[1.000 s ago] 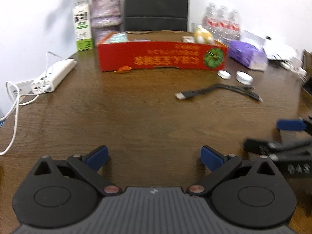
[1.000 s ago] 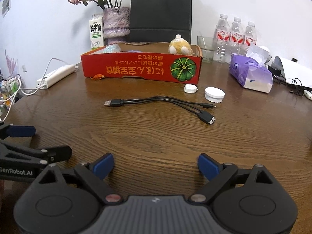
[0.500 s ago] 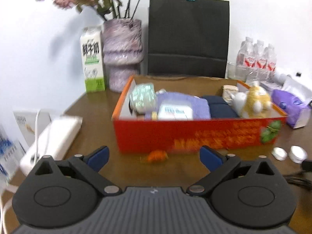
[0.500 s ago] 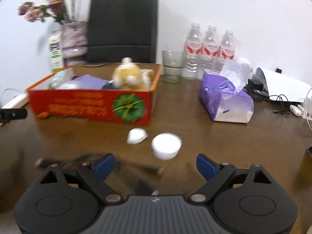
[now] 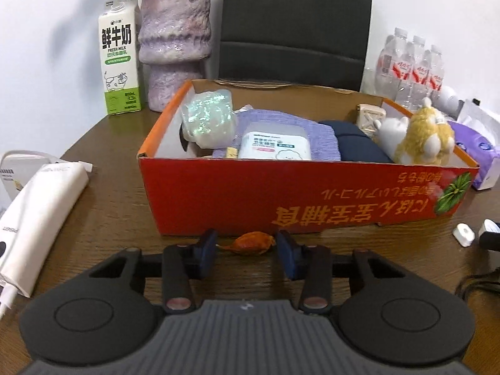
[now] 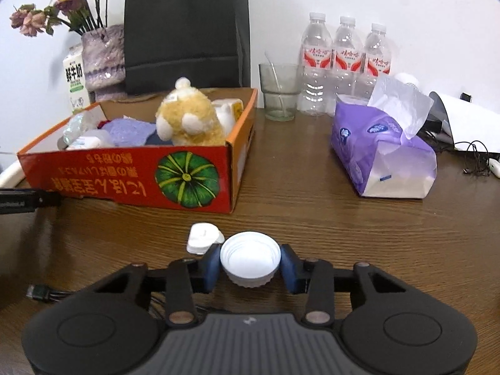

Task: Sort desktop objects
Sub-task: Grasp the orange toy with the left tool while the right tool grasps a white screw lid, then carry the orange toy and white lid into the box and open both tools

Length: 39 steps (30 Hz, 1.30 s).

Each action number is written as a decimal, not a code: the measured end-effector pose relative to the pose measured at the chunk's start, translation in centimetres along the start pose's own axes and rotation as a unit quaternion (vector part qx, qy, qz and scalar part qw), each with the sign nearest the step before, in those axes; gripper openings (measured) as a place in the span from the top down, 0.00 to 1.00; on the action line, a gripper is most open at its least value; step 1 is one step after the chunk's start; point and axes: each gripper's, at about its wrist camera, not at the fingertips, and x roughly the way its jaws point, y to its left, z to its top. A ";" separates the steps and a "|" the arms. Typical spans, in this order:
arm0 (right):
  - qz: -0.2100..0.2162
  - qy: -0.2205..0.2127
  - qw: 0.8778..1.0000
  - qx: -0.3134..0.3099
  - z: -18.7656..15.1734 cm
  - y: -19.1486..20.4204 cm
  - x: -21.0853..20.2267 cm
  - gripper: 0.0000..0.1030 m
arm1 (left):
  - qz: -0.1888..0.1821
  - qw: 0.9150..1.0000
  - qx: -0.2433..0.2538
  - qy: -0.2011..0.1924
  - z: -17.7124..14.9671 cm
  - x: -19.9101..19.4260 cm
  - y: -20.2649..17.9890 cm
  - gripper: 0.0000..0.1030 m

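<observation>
Left claw [image 5: 245,251] low over the table, jaws just been closing, orange wrapper [image 5: 250,242] between them. Right pad looks to be touching the wrapper's right end; a sliver of gap at the left pad. Not a firm pinch yet, I judge. The wrapper lies on the table just in front of the box's [image 5: 300,193] near wall, toward its left corner. Its long axis runs across the jaws, pad to pad, so the squeeze takes it end-on. It looks thin and may crumple or slip.

Right claw [image 6: 250,265] also just been closing. White cap [image 6: 250,257], open side up, sits square between the 2 pads, both against its rim: gripped, by the look of it. Cap rests on the table ahead of the box's near right corner. Small white piece [image 6: 203,237] lies just beside the cap, at the left pad; it could get nudged on the lift.

Each hand has its own thing; the box lies straight ahead of both, so the coming move is up and over the near wall.

Box contents: plush [image 6: 187,118] at the right end, wipes pack [image 5: 275,143] mid-left on a purple cloth [image 5: 281,122], shiny bundle [image 5: 209,118] at the left end, dark blue item [image 5: 356,143] right of centre. Free room looks scant; the near left corner seems barest.

Cable [image 6: 40,292] lies on the table near the front edge, not yet sorted.
</observation>
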 end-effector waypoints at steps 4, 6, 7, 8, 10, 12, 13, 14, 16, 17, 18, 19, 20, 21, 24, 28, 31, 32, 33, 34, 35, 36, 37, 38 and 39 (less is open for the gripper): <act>0.005 -0.028 1.000 -0.001 -0.1 0.8 -2.2 0.62 | 0.009 1.000 0.001 0.003 -0.7 -1.4 -0.7 0.59; 0.008 -0.043 0.999 -0.001 -0.2 1.4 -3.8 0.62 | 0.009 1.000 -0.006 -0.007 -1.5 -3.3 -1.0 0.59; 0.012 -0.054 0.998 -0.001 -0.5 1.8 -4.9 0.62 | 0.009 1.000 -0.013 -0.012 -1.9 -4.4 -1.1 0.59; 0.016 -0.060 0.998 0.000 -0.8 2.1 -5.9 0.62 | 0.006 1.000 -0.019 -0.018 -2.3 -5.6 -1.2 0.59; 0.031 -0.068 0.997 0.003 -1.7 3.1 -7.7 0.62 | -0.004 0.999 -0.032 -0.038 -3.3 -8.6 -1.3 0.59; 0.047 -0.069 0.996 -0.001 -2.9 4.2 -9.3 0.62 | -0.013 0.997 -0.038 -0.059 -4.5 -11.7 -1.5 0.59; 0.053 -0.069 0.996 -0.005 -3.7 4.8 -10.1 0.62 | -0.016 0.997 -0.036 -0.069 -5.2 -13.3 -1.7 0.59; 0.058 -0.067 0.996 -0.008 -4.3 5.3 -10.7 0.62 | -0.015 0.997 -0.031 -0.074 -5.7 -14.4 -2.0 0.59; 0.075 -0.060 0.995 -0.012 -5.7 6.3 -11.7 0.62 | -0.008 0.997 -0.015 -0.082 -6.7 -16.6 -2.4 0.59; 0.084 -0.057 0.995 -0.017 -6.4 6.8 -12.2 0.62 | -0.007 0.997 -0.013 -0.081 -7.3 -17.5 -2.6 0.59; 0.090 -0.054 0.994 -0.021 -7.2 7.3 -12.7 0.62 | -0.007 0.997 -0.016 -0.080 -7.9 -18.6 -2.8 0.59; 0.094 -0.047 0.994 -0.023 -7.9 7.9 -13.0 0.62 | -0.007 0.996 -0.017 -0.082 -8.5 -19.3 -2.9 0.59; 0.097 -0.040 0.994 -0.024 -8.4 8.4 -13.3 0.62 | -0.008 0.996 -0.019 -0.084 -9.2 -20.1 -3.1 0.59; 0.100 -0.036 0.994 -0.023 -8.9 8.8 -13.6 0.62 | -0.008 0.996 -0.019 -0.085 -9.9 -21.0 -3.4 0.59; 0.110 -0.028 0.993 -0.035 -10.5 10.2 -14.7 0.62 | -0.015 0.996 -0.012 -0.086 -11.4 -22.6 -4.1 0.58; 0.113 -0.026 0.992 -0.051 -11.2 11.5 -15.9 0.62 | -0.026 0.996 0.002 -0.088 -12.6 -23.8 -4.7 0.58; 0.109 -0.035 0.992 -0.054 -11.1 12.0 -16.7 0.62 | -0.038 0.996 -0.005 -0.083 -13.0 -23.7 -4.7 0.58; 0.108 -0.037 0.992 -0.055 -11.0 12.1 -16.8 0.62 | -0.043 0.996 -0.004 -0.079 -13.1 -23.5 -4.8 0.58; 0.107 -0.039 0.992 -0.055 -11.0 12.2 -16.9 0.62 | -0.044 0.996 -0.002 -0.076 -13.3 -23.4 -5.0 0.58; 0.105 -0.038 0.992 -0.056 -11.0 12.2 -16.9 0.62 | -0.044 0.996 -0.001 -0.076 -13.5 -23.3 -5.1 0.58; 0.104 -0.037 0.992 -0.056 -11.0 12.1 -16.8 0.62 | -0.044 0.996 0.000 -0.076 -13.5 -23.1 -5.1 0.58; 0.102 -0.036 0.993 -0.056 -11.0 12.0 -16.7 0.62 | -0.046 0.996 0.001 -0.076 -13.5 -23.0 -5.2 0.58; 0.101 -0.035 0.993 -0.055 -11.0 11.9 -16.5 0.62 | -0.045 0.996 0.001 -0.076 -13.5 -22.9 -5.2 0.58; 0.100 -0.035 0.993 -0.053 -10.9 11.8 -16.3 0.62 | -0.044 0.996 0.001 -0.076 -13.3 -22.8 -5.1 0.58; 0.098 -0.035 0.993 -0.051 -10.7 11.6 -16.2 0.62 | -0.044 0.996 0.001 -0.078 -13.0 -22.7 -4.9 0.58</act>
